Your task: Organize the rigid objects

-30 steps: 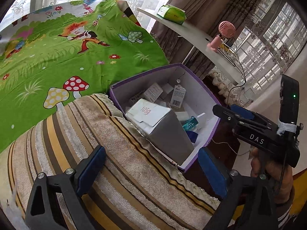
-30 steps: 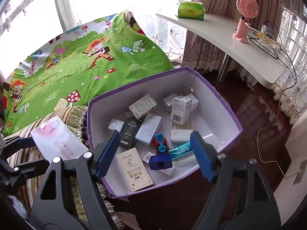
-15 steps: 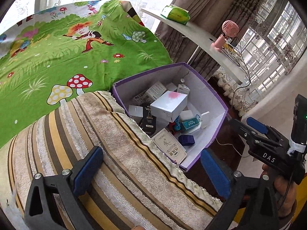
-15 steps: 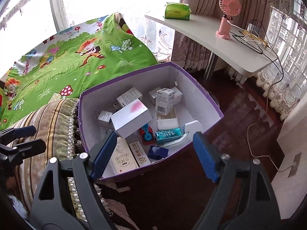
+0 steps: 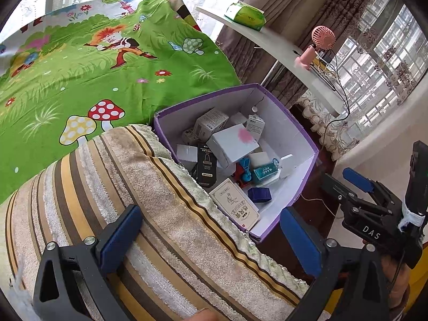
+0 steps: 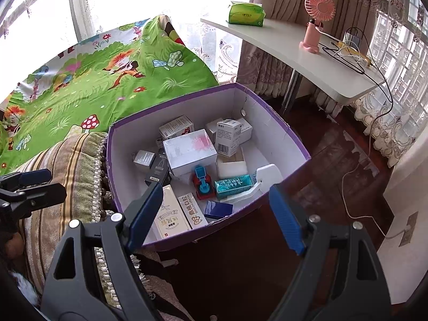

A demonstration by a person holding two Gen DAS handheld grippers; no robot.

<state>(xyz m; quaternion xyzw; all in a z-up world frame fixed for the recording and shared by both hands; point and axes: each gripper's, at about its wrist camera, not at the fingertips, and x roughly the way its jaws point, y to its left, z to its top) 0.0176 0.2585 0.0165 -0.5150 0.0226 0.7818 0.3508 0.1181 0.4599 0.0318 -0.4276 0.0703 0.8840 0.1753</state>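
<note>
White box with the pink smudge point(image 6: 191, 151) has gone from the air over the left gripper's view a second ago to lying tilted on the pile inside the purple box point(image 6: 281, 144), centre of both views. Left gripper point(image 5: 211, 236), lower frame over the striped towel point(image 5: 112, 187), jaws spread wide and empty; they have just been opening, nothing between them. Right gripper point(image 6: 215, 215), low centre above the purple box's near rim, jaws wide, empty too.

Step looks like just after a drop-off, so next is probably fetching another loose item, though none shows on the towel or green sheet point(image 5: 80, 80).

Smaller contents: cream carton point(image 6: 168, 215) lower left of the box, teal carton point(image 6: 234, 186), red-and-blue toy point(image 6: 203, 184), small navy box point(image 6: 218, 210) near the front wall. All crisp-edged cardboard or plastic.
</note>
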